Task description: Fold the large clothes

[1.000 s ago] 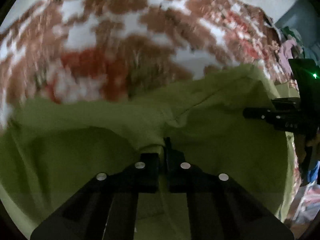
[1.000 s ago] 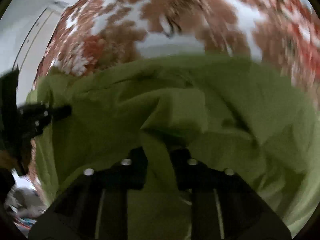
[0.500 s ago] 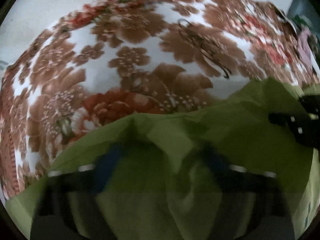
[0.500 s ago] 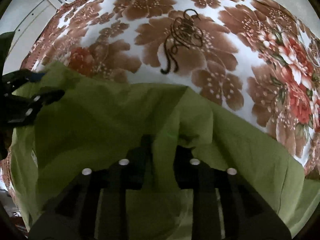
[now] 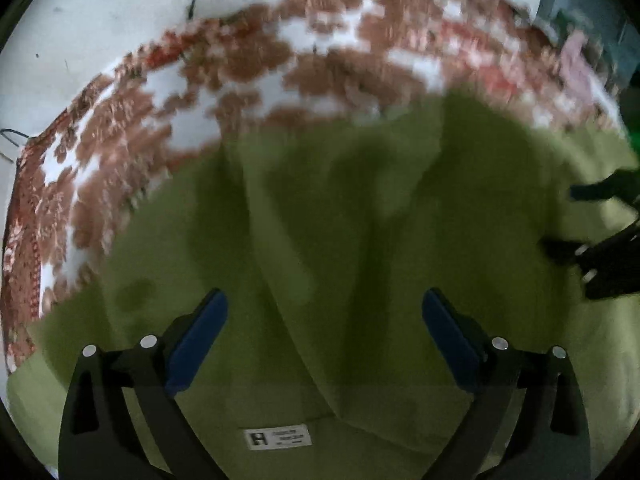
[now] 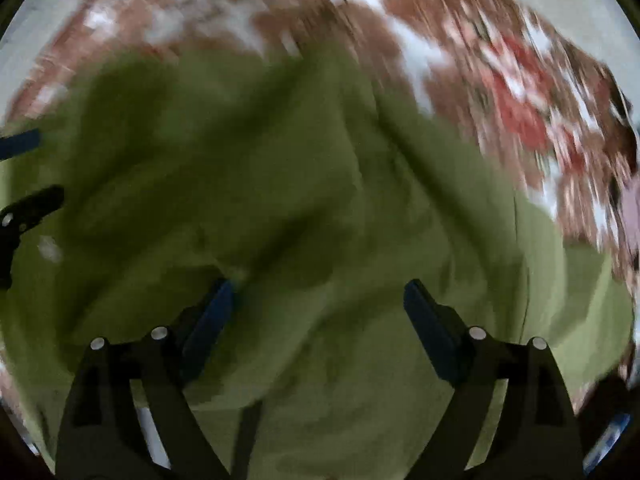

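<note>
Left wrist view: my left tool point(image 5: 324, 312) was spread wide, blue pads point(image 5: 198, 332) well apart, nothing between them. It hung over the green garment point(image 5: 360, 220), which filled the lower and middle frame. Fabric lay in long soft folds running away from the tool, one ridge passing between the fingers without touching either that I could see. A white label point(image 5: 278, 438) showed on the cloth at the bottom edge, between the finger bases. The garment lay on a floral blanket point(image 5: 248, 72), brown and red on white, visible past its far edge and down the left side. Pale wall point(image 5: 100, 12) behind that. Right tool point(image 5: 600, 232) showed at the right edge, over the cloth; both fingers were visible with a clear gap between them. Frame was motion-blurred, so fine detail is unreliable.

Right wrist view: right tool point(image 6: 318, 308) was also fully spread, pads point(image 6: 210, 312) far apart, gripping nothing. Garment point(image 6: 300, 180) sat under it, rumpled, with deeper creases on the left half. The left pad sat close to a fold; couldn't tell if it touched. Blanket point(image 6: 480, 60) ran along the top and right. Left tool point(image 6: 24, 184) showed at the left edge, a blue pad above and a black finger below, gap between them, over the cloth's left side. Heavy blur here too.
</note>
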`<action>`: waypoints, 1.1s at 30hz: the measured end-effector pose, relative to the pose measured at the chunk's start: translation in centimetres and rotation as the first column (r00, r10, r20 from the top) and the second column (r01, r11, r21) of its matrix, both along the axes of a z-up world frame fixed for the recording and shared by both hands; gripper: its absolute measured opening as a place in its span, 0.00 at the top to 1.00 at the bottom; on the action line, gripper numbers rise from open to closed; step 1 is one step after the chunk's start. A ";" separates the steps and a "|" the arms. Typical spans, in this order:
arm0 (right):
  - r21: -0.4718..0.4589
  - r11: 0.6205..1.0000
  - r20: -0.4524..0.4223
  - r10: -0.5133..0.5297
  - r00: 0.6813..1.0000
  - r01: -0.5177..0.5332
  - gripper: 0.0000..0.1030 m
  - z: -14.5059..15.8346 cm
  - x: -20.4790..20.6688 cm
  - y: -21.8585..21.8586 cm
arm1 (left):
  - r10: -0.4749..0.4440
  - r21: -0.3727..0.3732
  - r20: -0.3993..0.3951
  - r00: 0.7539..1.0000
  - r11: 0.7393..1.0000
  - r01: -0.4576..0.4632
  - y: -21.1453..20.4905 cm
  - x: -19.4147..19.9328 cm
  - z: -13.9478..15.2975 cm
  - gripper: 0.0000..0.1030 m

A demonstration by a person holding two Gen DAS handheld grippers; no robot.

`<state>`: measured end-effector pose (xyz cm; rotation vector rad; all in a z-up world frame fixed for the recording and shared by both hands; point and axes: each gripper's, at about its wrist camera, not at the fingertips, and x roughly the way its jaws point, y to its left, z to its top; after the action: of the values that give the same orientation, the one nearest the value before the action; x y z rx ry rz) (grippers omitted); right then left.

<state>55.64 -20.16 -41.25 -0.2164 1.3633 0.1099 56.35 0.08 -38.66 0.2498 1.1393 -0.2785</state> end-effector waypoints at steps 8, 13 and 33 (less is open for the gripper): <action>-0.020 1.000 0.013 0.000 1.000 0.000 0.10 -1.4 -1.1 -1.8 | 0.109 0.048 -0.026 0.994 0.993 -0.108 3.5 0.6 -3.6 0.06; 0.070 0.998 0.077 -0.012 0.997 0.007 0.10 4.8 -2.1 -0.6 | 0.135 -0.009 0.034 0.990 0.991 -0.135 5.0 -1.4 2.1 0.06; 0.173 0.969 0.108 0.157 0.982 -0.174 0.06 10.3 -8.1 21.0 | 0.652 -0.021 0.084 0.753 0.757 -0.653 35.6 -21.0 8.3 0.05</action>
<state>47.53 0.85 -30.97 -0.1793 1.2325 0.3589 35.32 35.69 -30.36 -0.1418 1.0734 0.3650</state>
